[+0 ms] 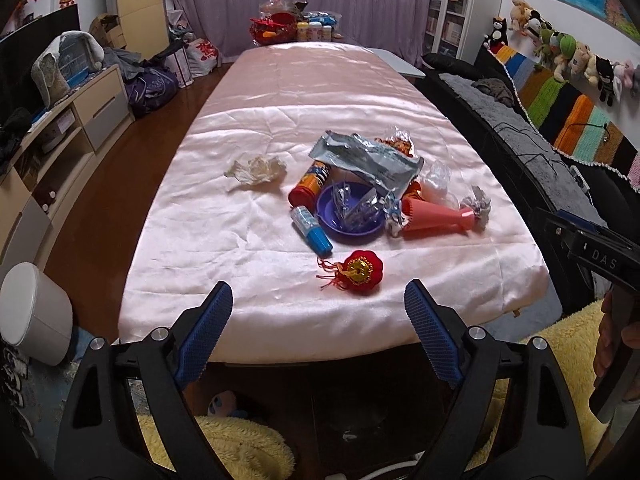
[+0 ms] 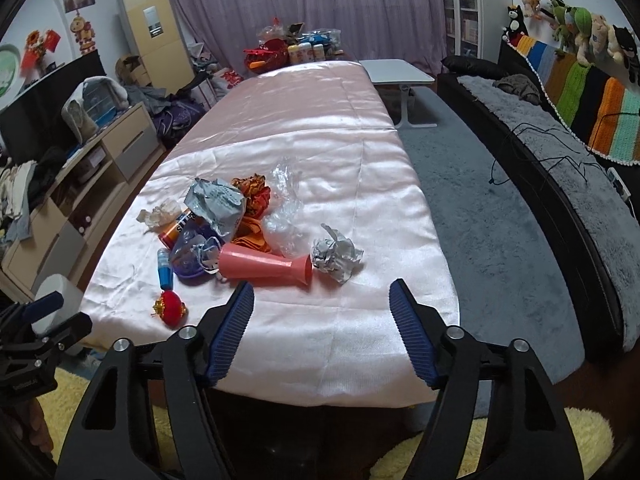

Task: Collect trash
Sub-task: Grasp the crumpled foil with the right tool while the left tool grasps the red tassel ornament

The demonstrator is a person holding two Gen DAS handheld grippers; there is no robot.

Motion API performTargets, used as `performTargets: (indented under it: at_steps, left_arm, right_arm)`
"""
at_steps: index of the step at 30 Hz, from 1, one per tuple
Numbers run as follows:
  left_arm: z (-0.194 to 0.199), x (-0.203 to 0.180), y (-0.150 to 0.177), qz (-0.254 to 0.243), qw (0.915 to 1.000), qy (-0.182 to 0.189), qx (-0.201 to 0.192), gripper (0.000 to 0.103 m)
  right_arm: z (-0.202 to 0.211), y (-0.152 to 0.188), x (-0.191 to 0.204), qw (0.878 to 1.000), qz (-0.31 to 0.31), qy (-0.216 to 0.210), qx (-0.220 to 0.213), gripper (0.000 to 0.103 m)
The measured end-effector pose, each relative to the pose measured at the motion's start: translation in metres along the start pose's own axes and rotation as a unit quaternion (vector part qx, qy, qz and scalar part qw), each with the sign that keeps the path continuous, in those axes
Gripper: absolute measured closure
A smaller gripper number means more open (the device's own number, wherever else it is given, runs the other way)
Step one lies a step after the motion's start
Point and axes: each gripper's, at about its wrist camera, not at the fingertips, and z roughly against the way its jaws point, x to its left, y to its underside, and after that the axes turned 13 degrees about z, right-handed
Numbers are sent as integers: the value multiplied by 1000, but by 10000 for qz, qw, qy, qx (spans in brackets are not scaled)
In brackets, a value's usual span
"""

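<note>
A heap of trash lies on the pink-clothed table [image 1: 280, 120]: a silver foil bag [image 1: 368, 158], a purple bowl [image 1: 352, 212] with foil wrappers, a crumpled tissue [image 1: 256, 169], a crumpled grey paper ball [image 2: 336, 256], clear plastic [image 2: 284, 216], an orange-red wrapper [image 2: 254, 196]. With them lie an orange can [image 1: 310, 184], a blue-capped bottle [image 1: 312, 230], a pink cone cup [image 2: 264, 266] and a red ornament [image 1: 360, 268]. My left gripper [image 1: 318, 300] is open and empty at the table's near edge. My right gripper [image 2: 322, 298] is open and empty, just short of the cone cup and paper ball.
A white bin [image 1: 34, 312] stands on the floor at the left. Cabinets [image 1: 80, 120] line the left wall, a dark sofa [image 2: 560, 160] the right. Bottles and a red basket [image 1: 280, 26] sit at the table's far end. A small white table [image 2: 396, 70] stands beyond.
</note>
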Motion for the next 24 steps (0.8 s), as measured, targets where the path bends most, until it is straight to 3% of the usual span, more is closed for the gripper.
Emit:
performTargets:
  at_steps: [5, 10, 18, 24]
  left_arm:
    - [-35, -7, 3, 77, 9985, 273, 464, 38]
    - [-62, -22, -1, 17, 9969, 338, 711, 41]
    - [-92, -28, -9, -7, 9950, 269, 960, 49]
    - [-107, -28, -12, -6, 9935, 246, 1113, 63]
  right_arm:
    - [-20, -2, -8, 9999, -74, -84, 124, 49]
    - [-40, -11, -12, 9997, -21, -92, 214, 56]
    - [-75, -25, -12, 9991, 101, -75, 399, 56]
    - [-98, -25, -22, 9980, 30, 12, 629, 60]
